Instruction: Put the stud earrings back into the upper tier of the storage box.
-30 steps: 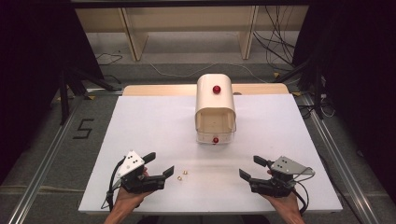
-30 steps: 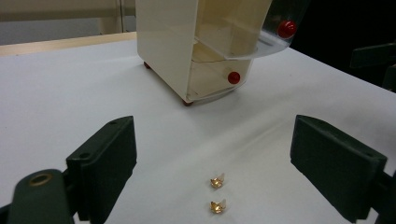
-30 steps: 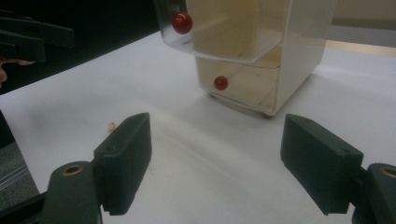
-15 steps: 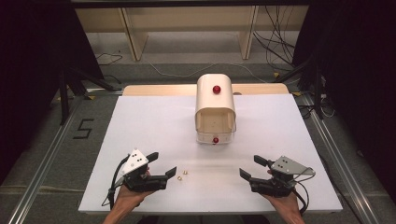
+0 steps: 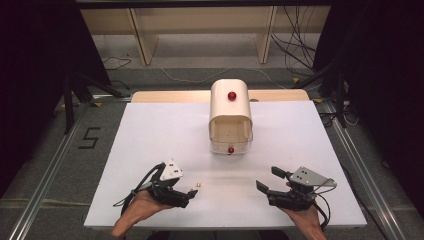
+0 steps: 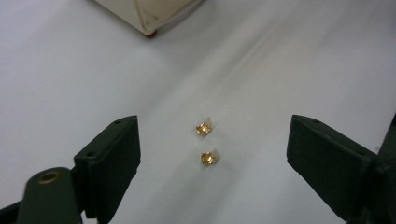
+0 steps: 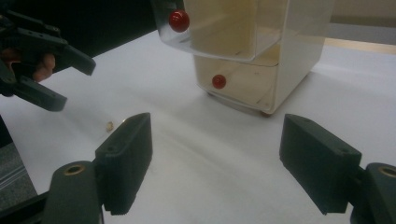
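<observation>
Jaws of both grippers released, left gripper (image 6: pixel 205 154) around two earrings (image 6: pixel 205 128); drawer box (image 5: pixel 230 117) apparently empty.

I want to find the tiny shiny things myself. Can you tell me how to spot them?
Start at the cream drawer box with red knobs, mid-table. Come toward the person's side to the left gripper; just past its open jaws lie two tiny gold earrings on the white board. They are the only golden, glittering specks there, side by side, not touching.
</observation>
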